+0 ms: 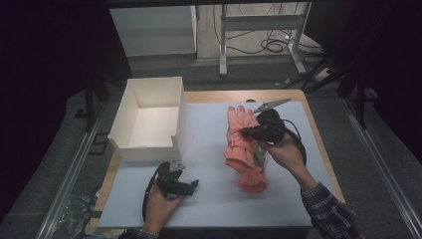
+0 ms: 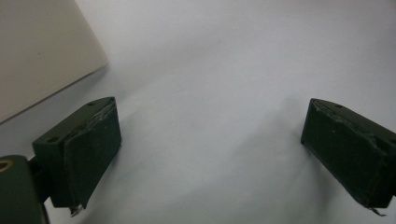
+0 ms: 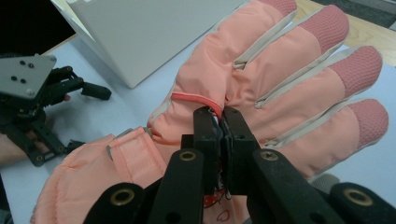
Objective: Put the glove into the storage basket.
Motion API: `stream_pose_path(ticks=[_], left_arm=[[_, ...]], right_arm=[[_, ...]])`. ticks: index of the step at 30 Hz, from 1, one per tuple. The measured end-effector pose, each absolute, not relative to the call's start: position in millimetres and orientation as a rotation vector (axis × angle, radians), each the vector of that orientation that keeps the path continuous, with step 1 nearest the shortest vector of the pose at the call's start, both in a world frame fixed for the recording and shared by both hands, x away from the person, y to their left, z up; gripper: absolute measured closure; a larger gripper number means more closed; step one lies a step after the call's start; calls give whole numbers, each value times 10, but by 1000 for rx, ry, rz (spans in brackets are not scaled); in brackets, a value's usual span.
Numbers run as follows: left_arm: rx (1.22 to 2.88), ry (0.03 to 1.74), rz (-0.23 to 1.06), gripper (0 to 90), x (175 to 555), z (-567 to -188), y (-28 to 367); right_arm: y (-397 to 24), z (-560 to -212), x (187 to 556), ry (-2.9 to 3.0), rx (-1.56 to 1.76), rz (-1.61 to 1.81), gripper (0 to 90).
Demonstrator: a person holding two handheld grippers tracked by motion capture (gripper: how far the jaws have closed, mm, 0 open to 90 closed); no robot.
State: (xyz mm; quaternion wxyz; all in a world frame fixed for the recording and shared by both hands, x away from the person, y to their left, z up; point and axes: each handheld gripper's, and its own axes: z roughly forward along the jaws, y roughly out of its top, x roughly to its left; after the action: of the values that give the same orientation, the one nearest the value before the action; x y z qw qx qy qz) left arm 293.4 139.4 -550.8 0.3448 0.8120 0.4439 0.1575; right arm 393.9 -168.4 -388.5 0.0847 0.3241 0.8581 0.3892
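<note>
No readable text, label or number appears on anything.

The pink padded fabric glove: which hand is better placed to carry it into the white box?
Right. The right gripper is already shut on the pink padded fabric glove, while the left gripper sits open over bare table beside the white open-topped box, holding nothing.

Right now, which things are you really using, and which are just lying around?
In use:
- pink glove, pinched in the right gripper, jaws shut on it
- white box, probably where the glove goes

Lying about:
- left gripper, jaws open, resting on the table
- cables on the floor
- metal frame behind the table
</note>
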Motion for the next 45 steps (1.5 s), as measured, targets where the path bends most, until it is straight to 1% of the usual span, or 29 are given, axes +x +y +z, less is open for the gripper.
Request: stream_pose_path(ticks=[11, 19, 30, 42, 45], left_arm=[[2108, 1153, 408, 49, 2933, -5507, 1394], [2108, 1153, 408, 49, 2933, -5507, 1394], [2106, 1156, 407, 49, 2932, -5508, 1392], [2112, 1153, 406, 49, 2932, -5506, 1394], [2112, 1153, 406, 49, 2932, -5506, 1394]], right_arm=[[-1951, -3930, 3780, 2566, 976, 1101, 856], [-2122, -4139, 3701, 2591, 976, 1084, 854], [-2098, -4433, 3736, 2631, 948, 1071, 847], [-2058, -4656, 3802, 2645, 939, 1044, 832], [-2054, -4693, 3793, 2636, 941, 1058, 811]])
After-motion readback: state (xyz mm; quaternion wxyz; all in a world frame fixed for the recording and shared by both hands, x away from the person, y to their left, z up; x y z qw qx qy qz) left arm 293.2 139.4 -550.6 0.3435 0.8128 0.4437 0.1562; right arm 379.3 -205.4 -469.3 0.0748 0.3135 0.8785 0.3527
